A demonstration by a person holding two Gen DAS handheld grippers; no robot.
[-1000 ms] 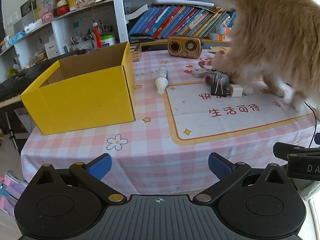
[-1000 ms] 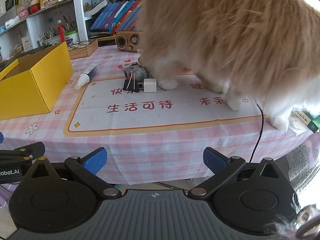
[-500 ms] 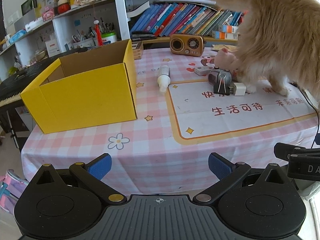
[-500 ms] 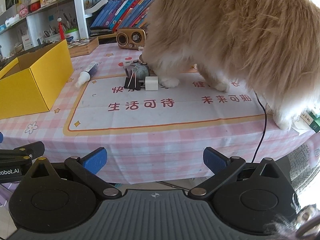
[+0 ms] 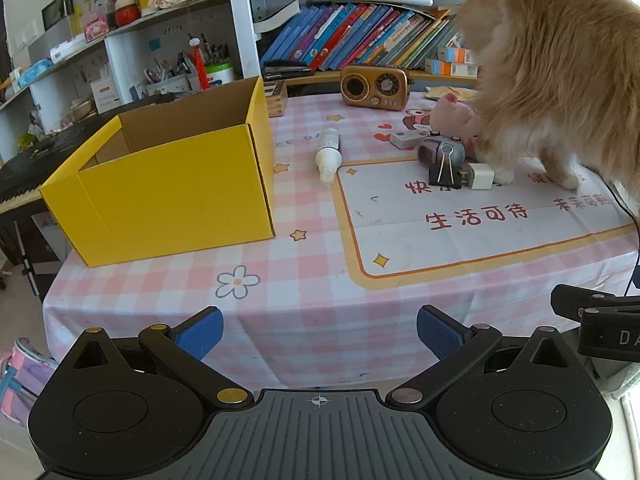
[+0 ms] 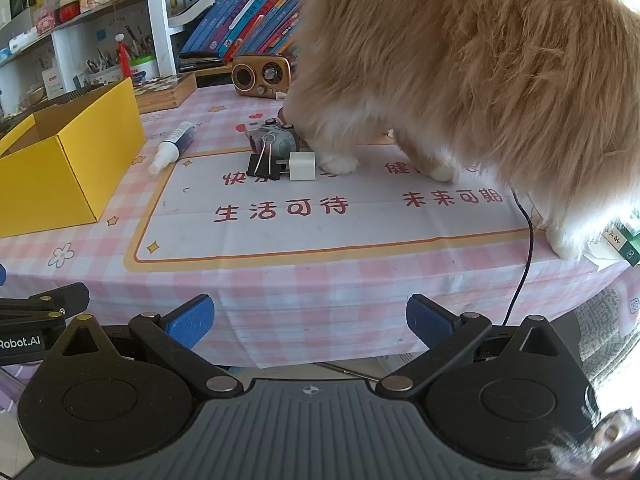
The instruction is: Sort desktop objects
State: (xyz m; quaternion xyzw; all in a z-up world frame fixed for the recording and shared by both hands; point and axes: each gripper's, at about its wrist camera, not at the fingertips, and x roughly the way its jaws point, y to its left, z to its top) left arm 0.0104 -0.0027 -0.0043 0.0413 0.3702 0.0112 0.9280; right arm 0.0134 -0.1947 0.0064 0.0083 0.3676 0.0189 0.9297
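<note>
We are holding both tools, the left tool (image 5: 318,326) and the right tool (image 6: 310,314), wide open and empty, short of the worktop (image 5: 304,296). The binder clip (image 5: 444,174) and white charger (image 5: 480,176) are lying touching beside the cat (image 6: 460,72), well apart from the yellow box (image 5: 168,184). We are judging a slow, low approach best, keeping clear of the paws.

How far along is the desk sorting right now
Nothing looks sorted: no items are visible inside the yellow box. Left gripper and right gripper are open, holding nothing. The white bottle, binder clip and charger remain out, beside the cat.
</note>
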